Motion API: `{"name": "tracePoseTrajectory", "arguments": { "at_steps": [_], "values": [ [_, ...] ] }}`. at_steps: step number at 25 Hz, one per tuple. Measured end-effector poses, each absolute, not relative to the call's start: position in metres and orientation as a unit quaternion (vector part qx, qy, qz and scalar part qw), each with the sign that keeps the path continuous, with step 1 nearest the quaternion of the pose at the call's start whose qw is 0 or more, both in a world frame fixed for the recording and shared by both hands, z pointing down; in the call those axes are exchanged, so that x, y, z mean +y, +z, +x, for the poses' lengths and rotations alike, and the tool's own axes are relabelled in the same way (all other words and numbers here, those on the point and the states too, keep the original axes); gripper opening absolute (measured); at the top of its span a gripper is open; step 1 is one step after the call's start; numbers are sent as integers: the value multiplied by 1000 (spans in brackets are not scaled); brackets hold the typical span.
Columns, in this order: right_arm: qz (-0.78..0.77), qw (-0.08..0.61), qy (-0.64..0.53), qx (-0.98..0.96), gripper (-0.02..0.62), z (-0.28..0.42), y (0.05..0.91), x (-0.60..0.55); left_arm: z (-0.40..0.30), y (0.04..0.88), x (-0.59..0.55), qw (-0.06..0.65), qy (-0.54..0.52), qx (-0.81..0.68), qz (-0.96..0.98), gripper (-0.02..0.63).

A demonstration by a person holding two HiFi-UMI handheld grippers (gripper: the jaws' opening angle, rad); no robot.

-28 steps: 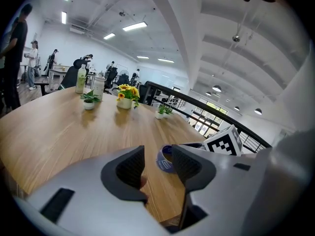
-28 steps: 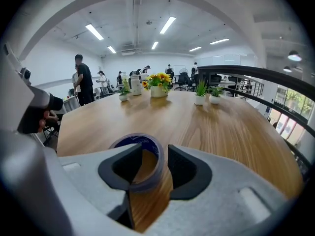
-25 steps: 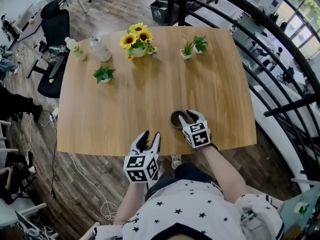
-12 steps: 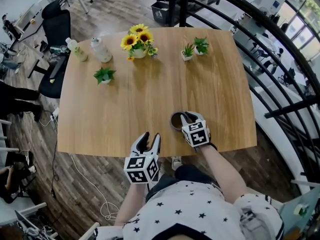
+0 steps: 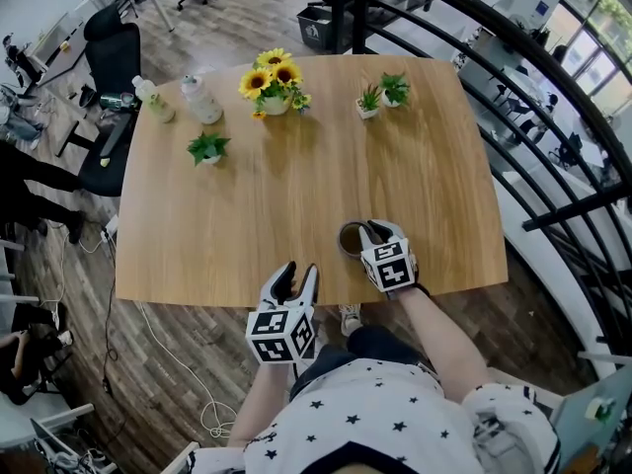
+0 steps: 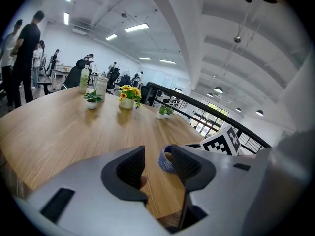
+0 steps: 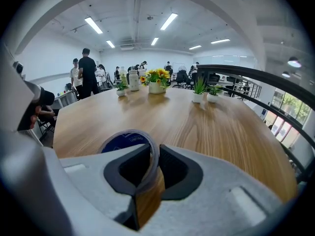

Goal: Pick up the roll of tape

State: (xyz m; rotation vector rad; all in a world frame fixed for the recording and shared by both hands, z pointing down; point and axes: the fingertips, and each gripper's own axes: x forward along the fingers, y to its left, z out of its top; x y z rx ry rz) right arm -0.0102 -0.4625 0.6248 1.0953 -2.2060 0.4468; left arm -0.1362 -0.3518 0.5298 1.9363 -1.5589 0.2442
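Head view: left gripper (image 5: pixel 294 276) sits nearest the body, at the near edge of the table (image 5: pixel 296 166), jaws apart with nothing between them. Right gripper (image 7: pixel 153 154) is further out. Its jaws have just been closing and pinch the wall of the roll of tape (image 7: pixel 120 141), one pad inside the ring and one outside. The rest of the roll lies left of the jaws, flat on the wood. Judgement: make the pinch firm, then lift straight up with a steady wrist so the roll cannot slip. Flower pot (image 7: pixel 157 86) stands well beyond the jaws, no obstruction.
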Motion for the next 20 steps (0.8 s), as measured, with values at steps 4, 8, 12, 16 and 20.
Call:
{"name": "tracePoseTrajectory", "arguments": {
  "at_steps": [4,8,12,16,20],
  "values": [
    [428,304,164,-836,64,-7,619,-450,-136,529,-340,311,92,-589,740,169],
    [436,290,160,-837,64,-5,610,-436,-133,527,-326,305,90,-584,747,169],
    [443,272,153,-840,64,-4,598,-419,-131,526,-310,299,87,-581,752,167],
    [448,254,144,-845,64,-6,579,-396,-133,519,-291,291,84,-581,755,167],
    [453,235,133,-849,64,-7,560,-379,-135,511,-277,280,79,-583,759,167]
  ]
}}
